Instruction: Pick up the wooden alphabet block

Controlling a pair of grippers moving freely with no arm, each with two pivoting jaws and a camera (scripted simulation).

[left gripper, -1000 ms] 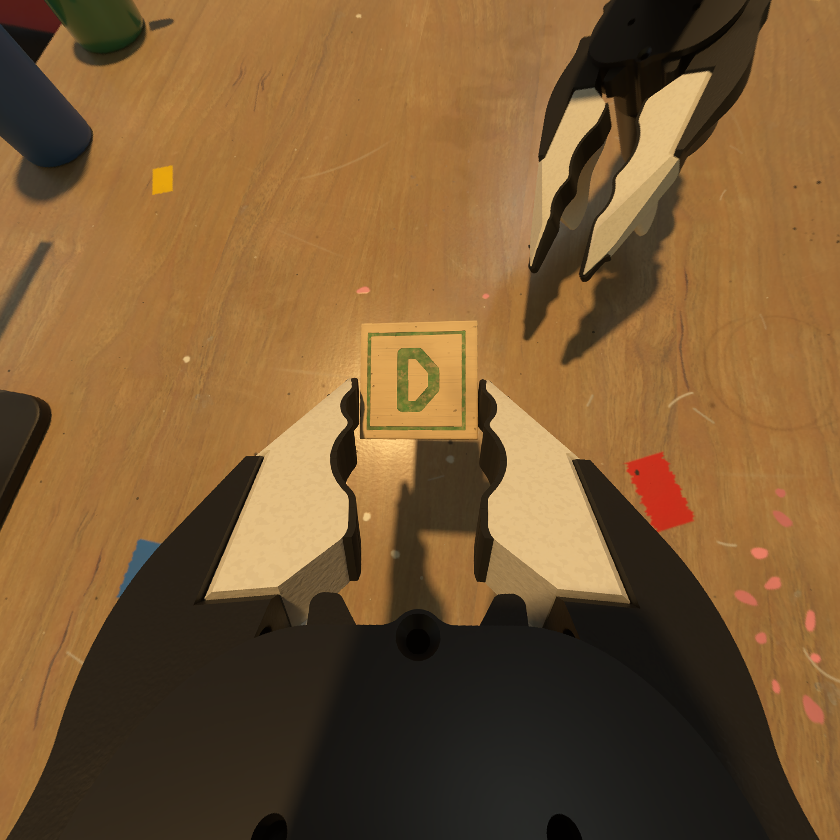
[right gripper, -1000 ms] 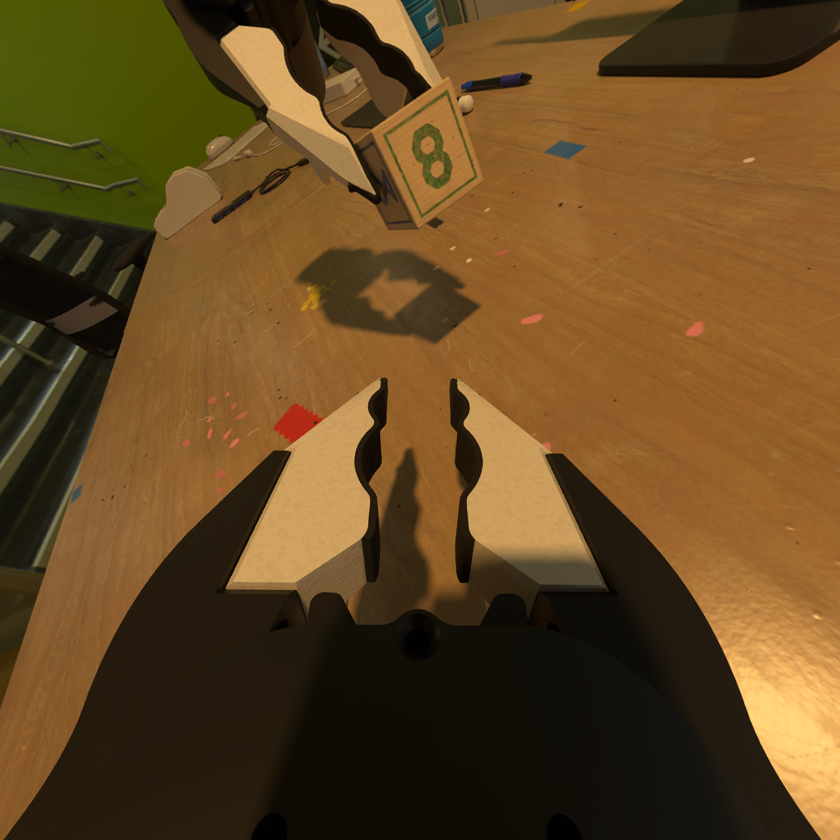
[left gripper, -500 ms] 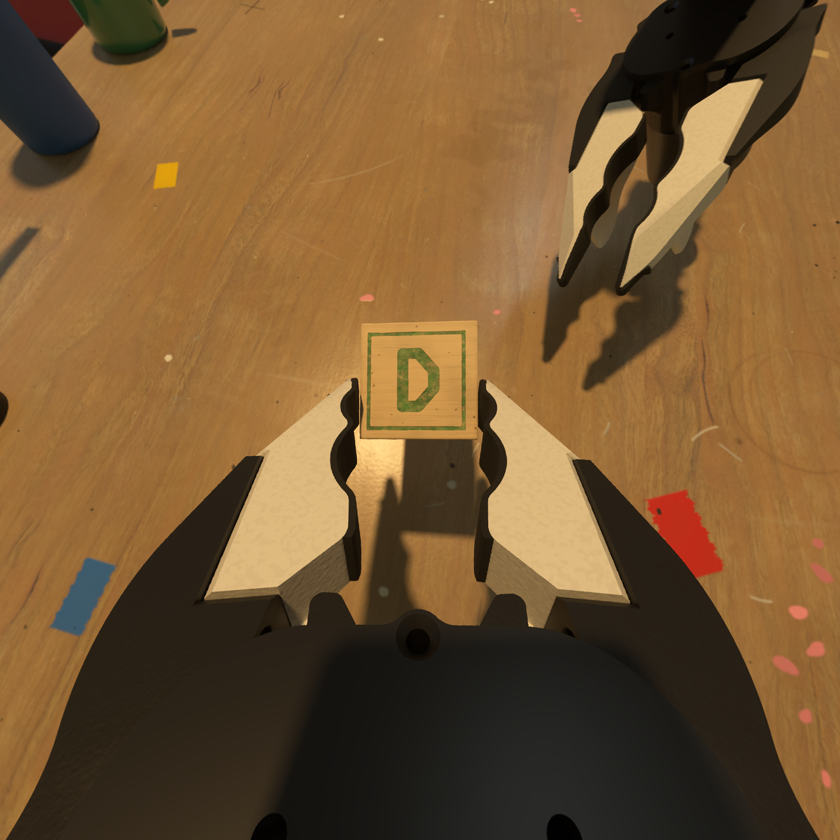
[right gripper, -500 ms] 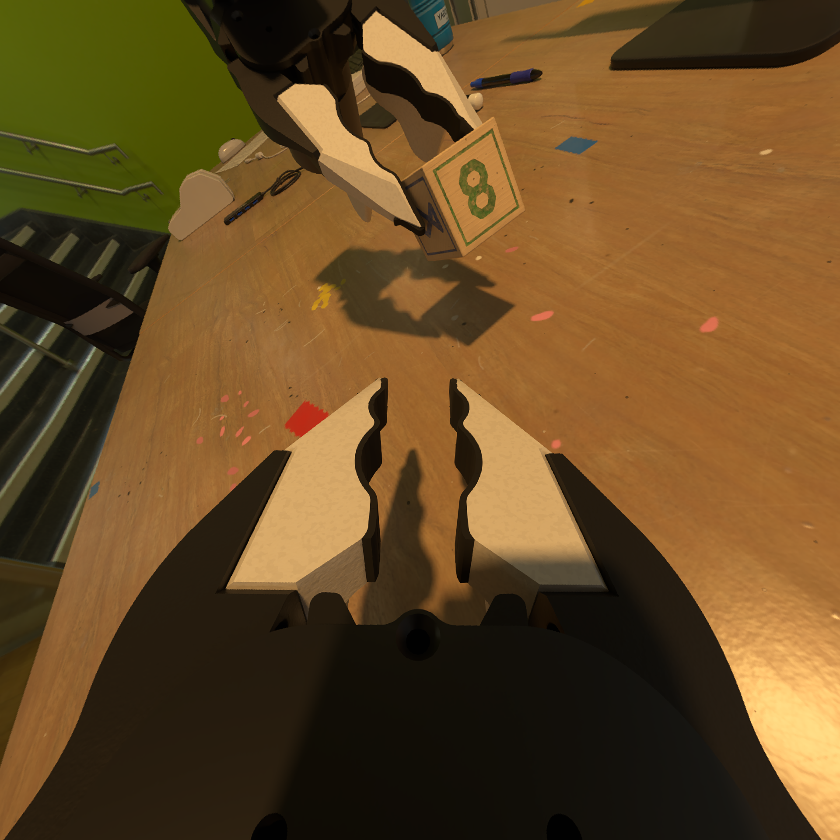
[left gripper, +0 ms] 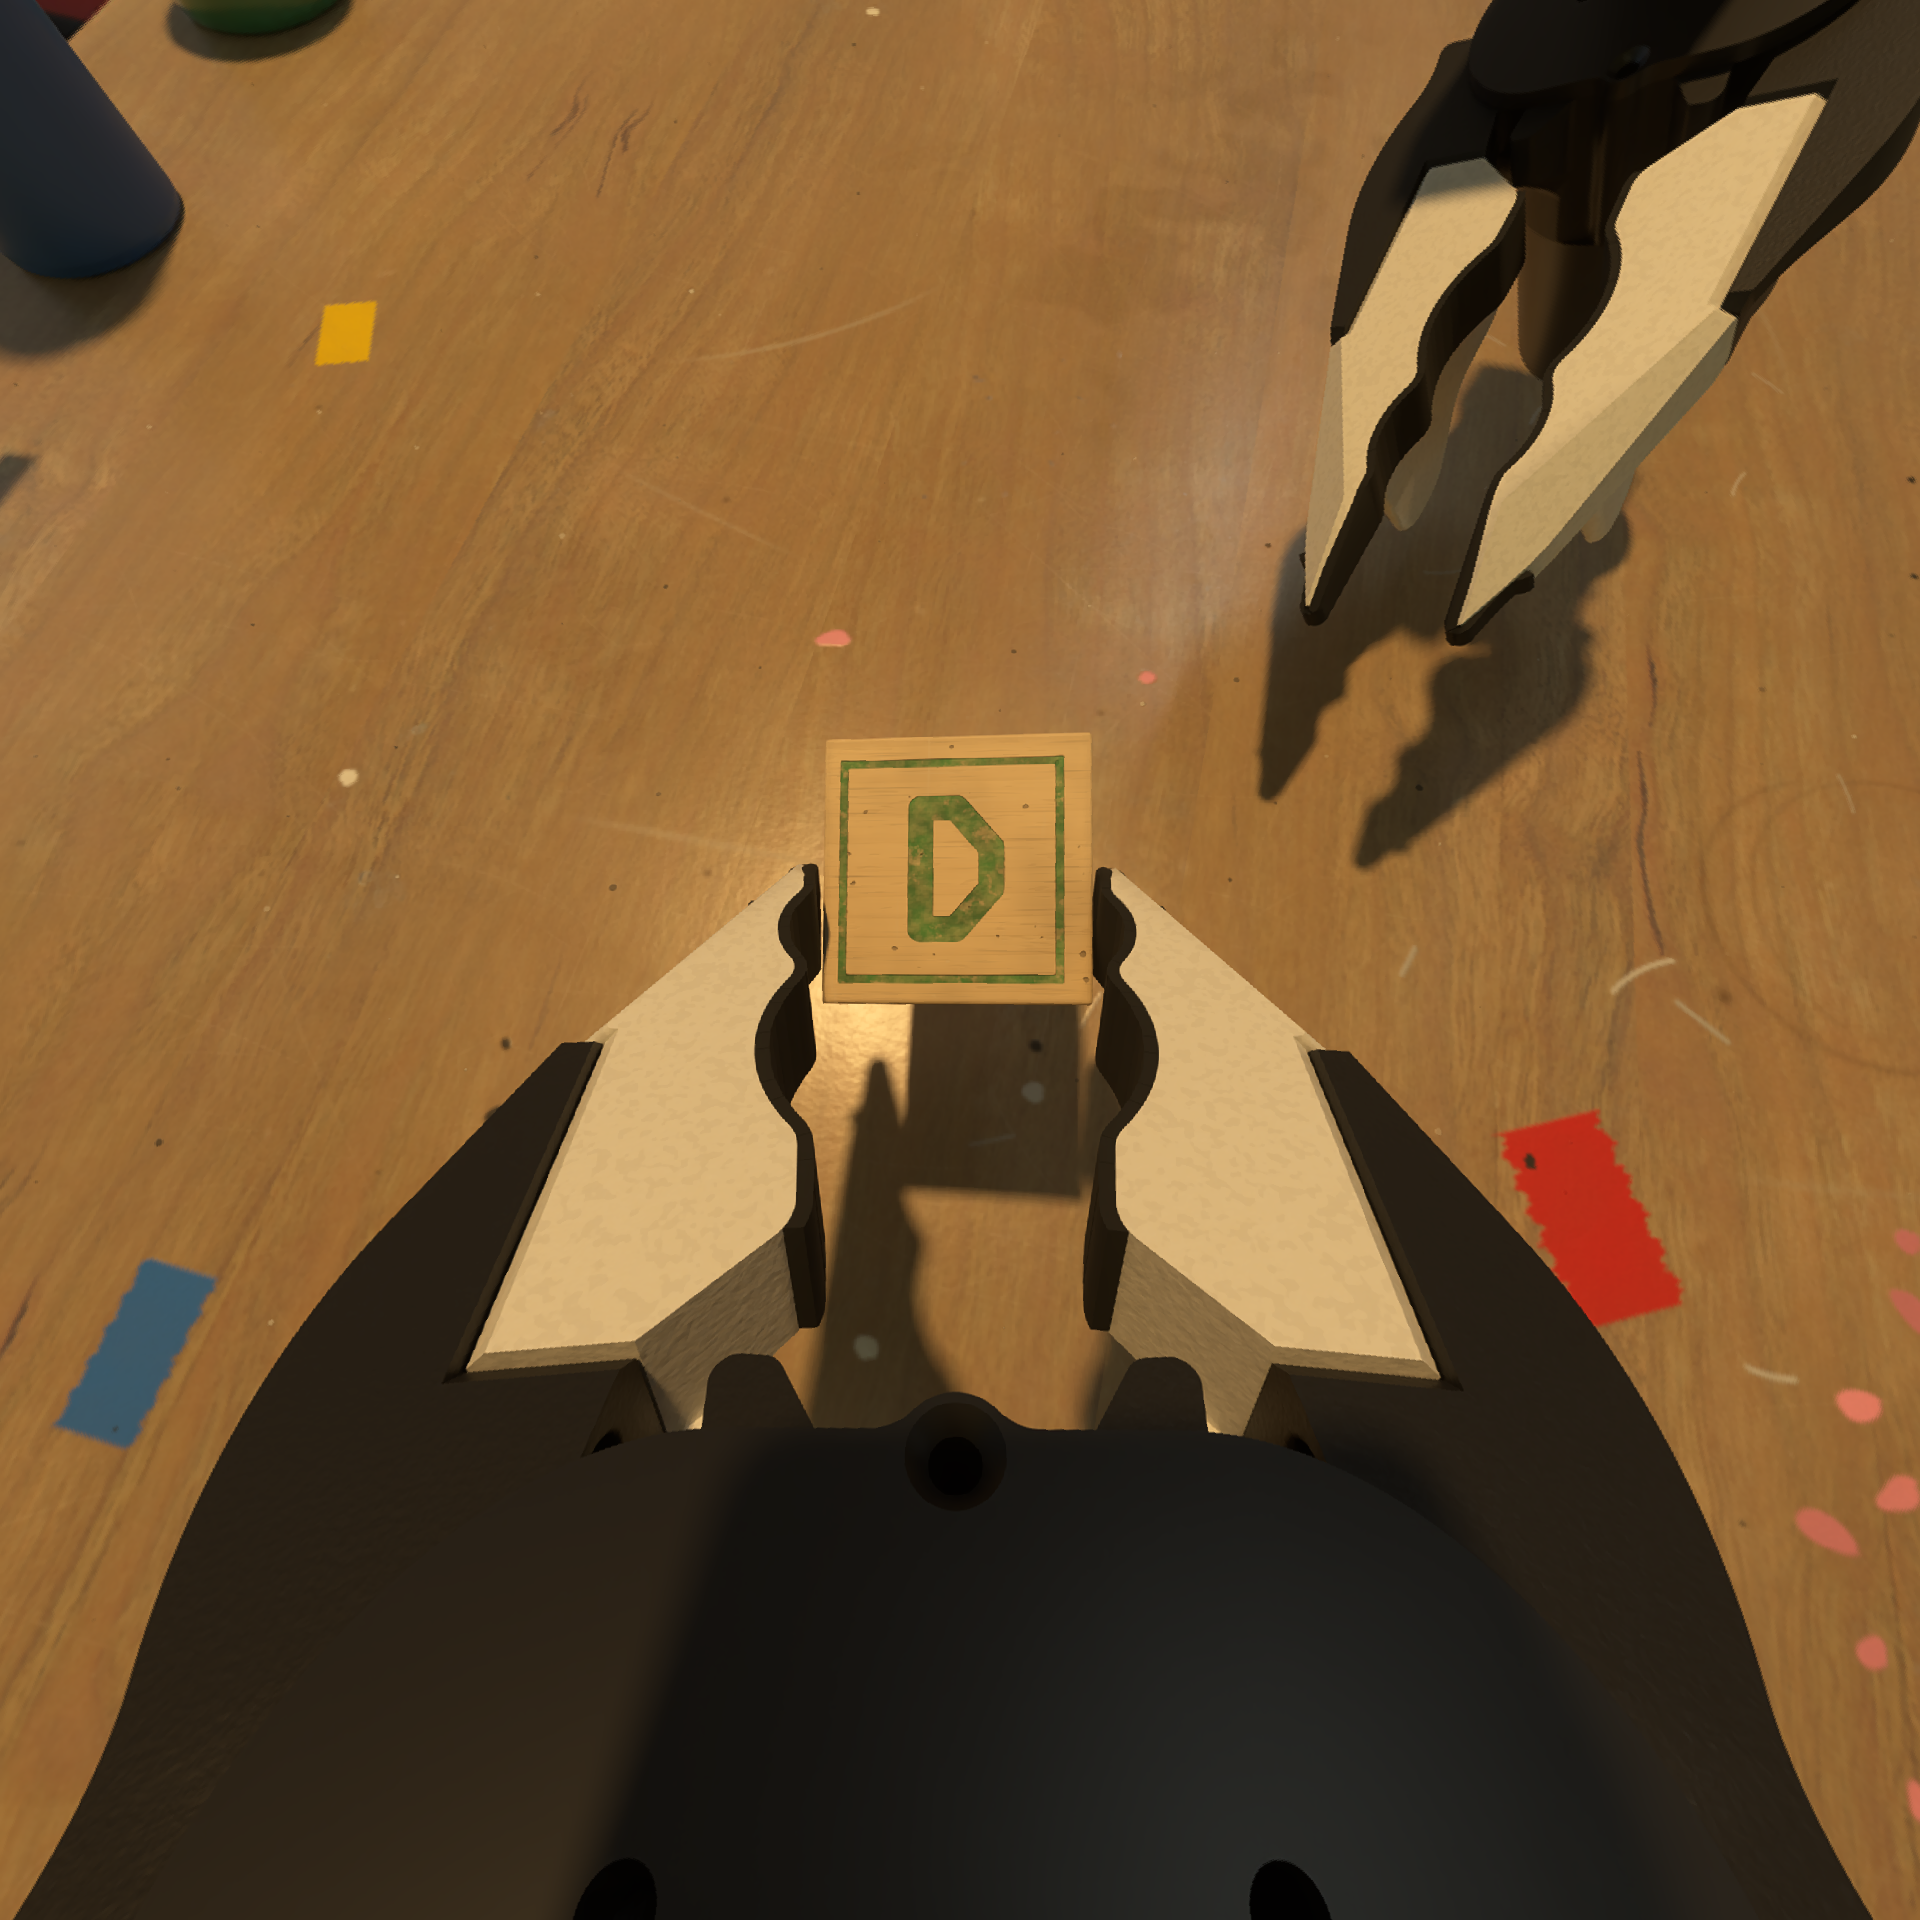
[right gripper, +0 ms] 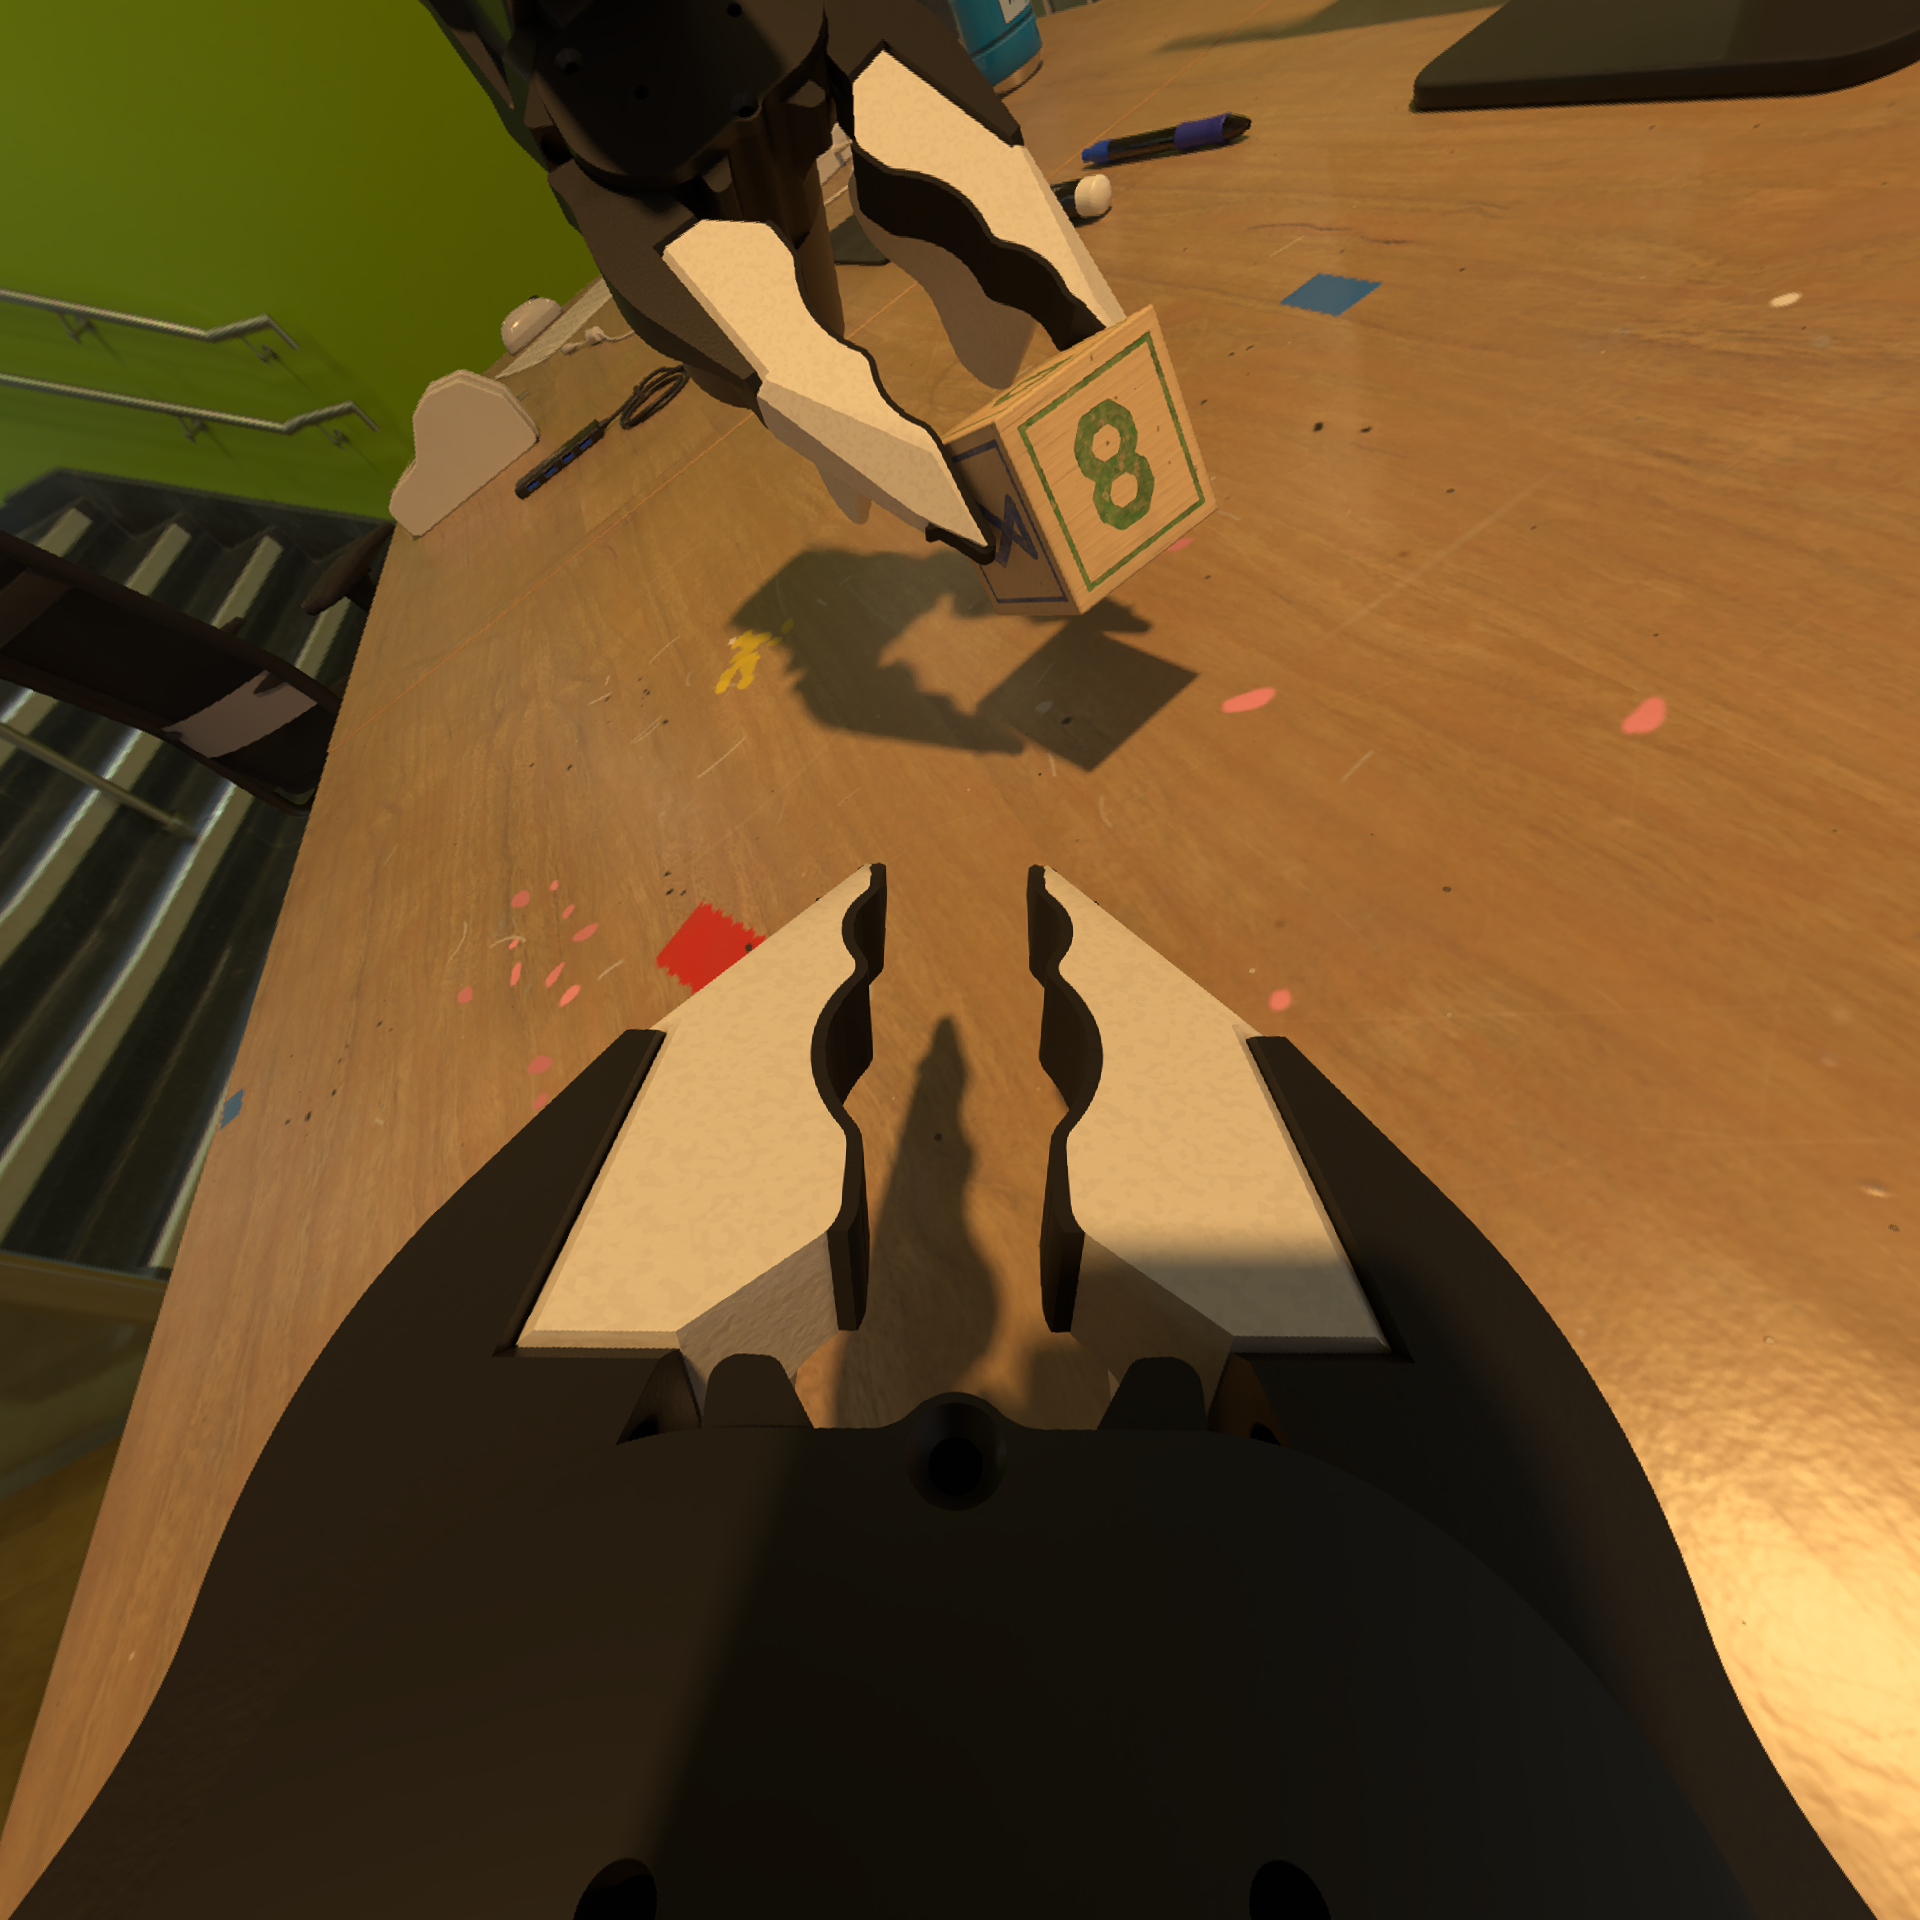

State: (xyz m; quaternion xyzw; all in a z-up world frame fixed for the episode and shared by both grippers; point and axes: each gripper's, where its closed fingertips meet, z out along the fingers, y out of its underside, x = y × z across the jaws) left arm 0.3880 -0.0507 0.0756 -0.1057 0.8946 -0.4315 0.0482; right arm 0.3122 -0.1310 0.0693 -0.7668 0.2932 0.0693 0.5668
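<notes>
The wooden alphabet block (left gripper: pixel 956 868), pale wood with green framed characters, is clamped between the fingertips of my left gripper (left gripper: pixel 956 883) and held above the wooden table (left gripper: pixel 623 520). In the right wrist view the block (right gripper: pixel 1101 468) hangs tilted in the left gripper (right gripper: pixel 1023 431), clear of its shadow on the table. My right gripper (right gripper: pixel 956 873) is open with a narrow gap and empty, low over the table. It also shows in the left wrist view (left gripper: pixel 1392 613), to the right of and beyond the block.
A dark blue cylinder (left gripper: pixel 73 156) and a green object (left gripper: pixel 249 10) stand at the far left. A pen (right gripper: pixel 1164 135), a blue can (right gripper: pixel 997 42), a dark flat slab (right gripper: pixel 1662 52) and a white object (right gripper: pixel 462 447) lie beyond. The table's edge (right gripper: pixel 260 935) runs along the left.
In the right wrist view the left gripper and the block have come lower and to the right, nearer their shadow. The right gripper's jaws have not changed.
</notes>
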